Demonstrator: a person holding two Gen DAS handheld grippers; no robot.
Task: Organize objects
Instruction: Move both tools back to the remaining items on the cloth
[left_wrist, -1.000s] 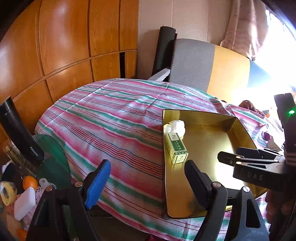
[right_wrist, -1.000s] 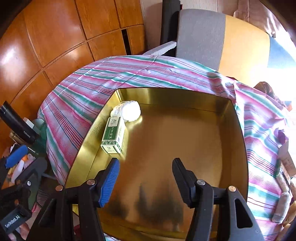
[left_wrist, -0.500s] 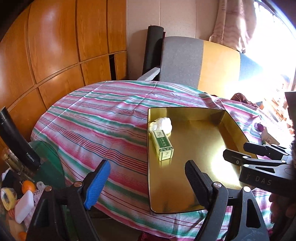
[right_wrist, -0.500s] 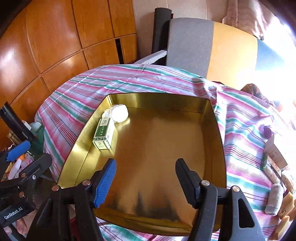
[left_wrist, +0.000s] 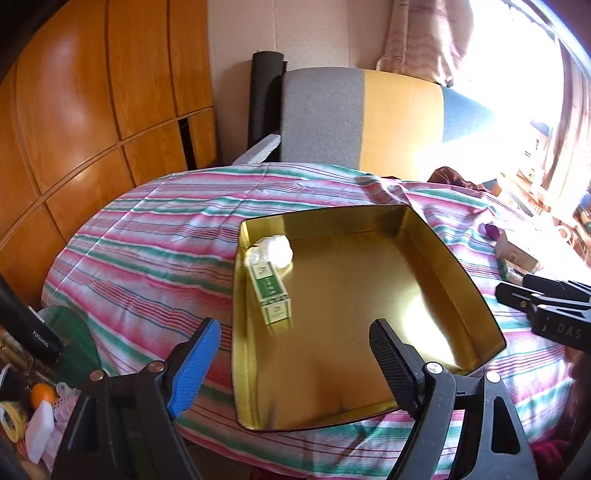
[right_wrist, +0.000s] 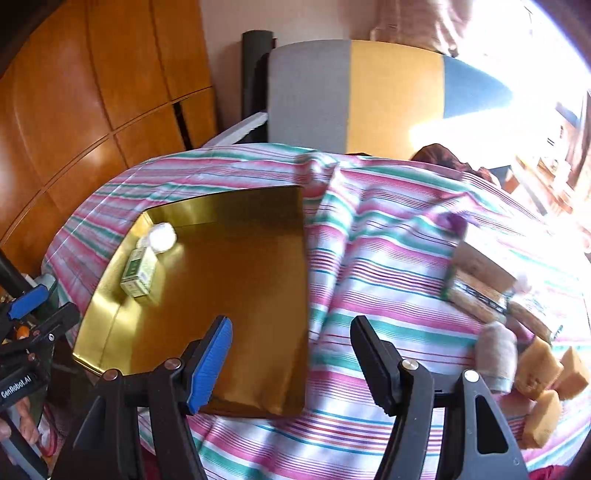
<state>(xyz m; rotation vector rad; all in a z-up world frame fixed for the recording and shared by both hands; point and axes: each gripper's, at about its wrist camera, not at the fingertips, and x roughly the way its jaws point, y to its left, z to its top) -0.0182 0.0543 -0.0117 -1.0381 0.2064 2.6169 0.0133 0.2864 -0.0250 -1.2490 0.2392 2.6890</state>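
A shallow gold tray (left_wrist: 454, 258) lies on the striped cloth. In its far left corner are a green and white box (left_wrist: 271, 295) and a white wrapped ball (left_wrist: 279, 249). My left gripper (left_wrist: 293, 328) hovers open over the tray's near left part, holding nothing. My right gripper (right_wrist: 291, 325) is open and empty above the tray's (right_wrist: 229, 258) right edge and the cloth. To its right lie tan flat boxes (right_wrist: 480, 280), a grey roll (right_wrist: 496, 354) and tan sponge-like blocks (right_wrist: 539, 365). Each gripper shows at the edge of the other's view.
A chair with a grey, yellow and blue back (left_wrist: 362, 114) stands behind the table, next to a wooden panel wall (left_wrist: 92, 110). Left of the table are a black bottle (left_wrist: 29, 325), a green round thing (left_wrist: 70, 339) and small clutter with an orange (left_wrist: 42, 393).
The right gripper has swung right, from over the tray's middle to its right edge, bringing the boxes and blocks into view; its jaws widened slightly. The left gripper drew back a little.
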